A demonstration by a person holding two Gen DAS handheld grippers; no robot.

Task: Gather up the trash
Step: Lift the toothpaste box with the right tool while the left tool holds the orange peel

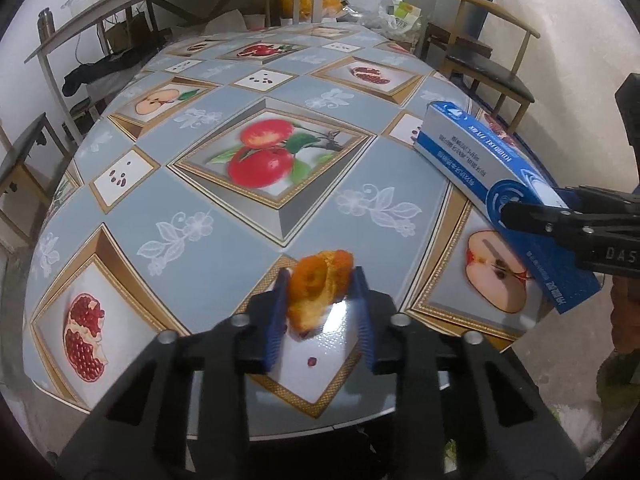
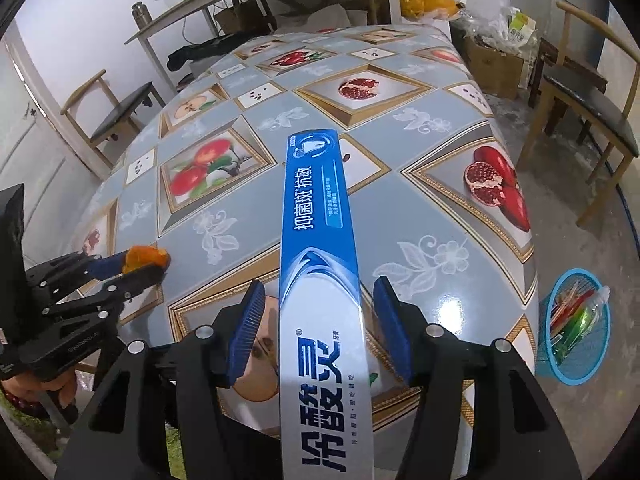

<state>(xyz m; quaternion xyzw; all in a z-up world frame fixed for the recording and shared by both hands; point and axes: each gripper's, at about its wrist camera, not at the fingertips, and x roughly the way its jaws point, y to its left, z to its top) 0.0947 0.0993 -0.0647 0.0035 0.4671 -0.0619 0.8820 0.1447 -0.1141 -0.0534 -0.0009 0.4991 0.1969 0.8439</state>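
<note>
Right wrist view: right tongs (image 2: 318, 320) spread around toothpaste box (image 2: 316, 240), left tongs (image 1: 322, 304) pinching peel (image 1: 316, 284) near table edge (image 1: 320, 426).

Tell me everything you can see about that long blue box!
The toothpaste box is a long, thin cardboard carton, blue with white swooshes, big Chinese writing and a tooth picture near its far end. It looks closed and uncrushed. It lies flat on the table, near the table's front right edge, its near end sticking out past that edge. The right gripper straddles it, blue pads on either side with a small gap showing, so it does not look squeezed yet.
</note>
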